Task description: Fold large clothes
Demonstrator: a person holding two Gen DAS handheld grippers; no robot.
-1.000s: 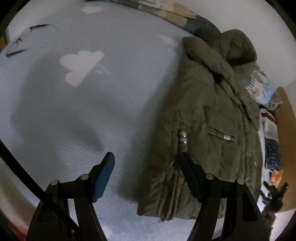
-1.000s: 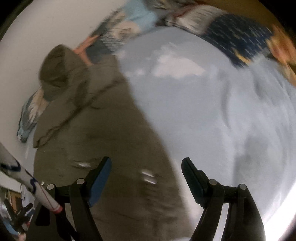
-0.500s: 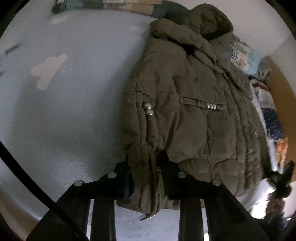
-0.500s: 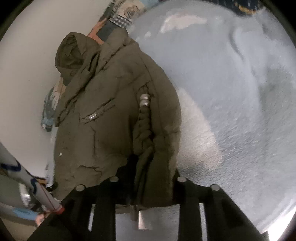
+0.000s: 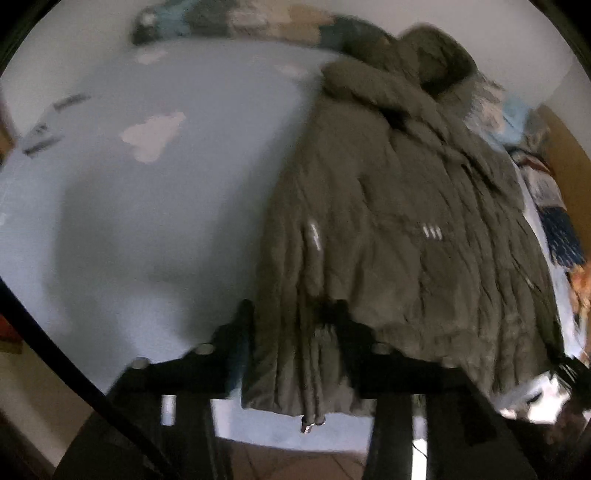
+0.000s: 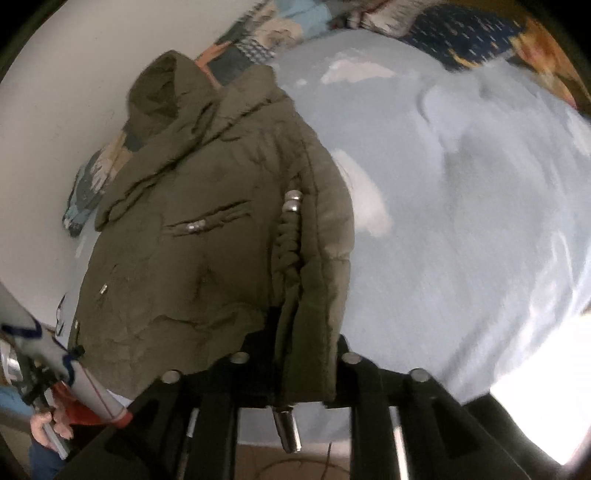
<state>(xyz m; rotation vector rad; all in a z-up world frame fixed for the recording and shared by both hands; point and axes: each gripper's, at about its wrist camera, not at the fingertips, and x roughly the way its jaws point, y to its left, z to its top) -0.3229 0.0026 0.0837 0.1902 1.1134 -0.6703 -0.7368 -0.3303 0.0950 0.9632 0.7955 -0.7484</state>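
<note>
An olive-green padded jacket [image 5: 399, 229] with a hood lies on a light blue bed sheet [image 5: 155, 229]; it also shows in the right wrist view [image 6: 207, 236]. My left gripper [image 5: 291, 325] is shut on the jacket's bottom hem, at the edge with the metal snaps. My right gripper [image 6: 303, 336] is shut on the hem of the same jacket, beside a gathered strip with silver snaps [image 6: 293, 199]. The hem hangs bunched between both pairs of jaws. The hood [image 6: 162, 92] points away toward the wall.
The sheet [image 6: 461, 221] has white cloud shapes [image 5: 155, 134]. A patterned quilt [image 5: 258, 26] runs along the wall and the bed's far side [image 6: 461, 33]. Floor shows under the bed edge [image 5: 295, 458]. A person's hand with an object [image 6: 55, 417] is at lower left.
One second ago both grippers were open above the hem. They closed on the hem half a second ago, and the jacket bottom is now pulled toward the bed edge and lifted slightly.
</note>
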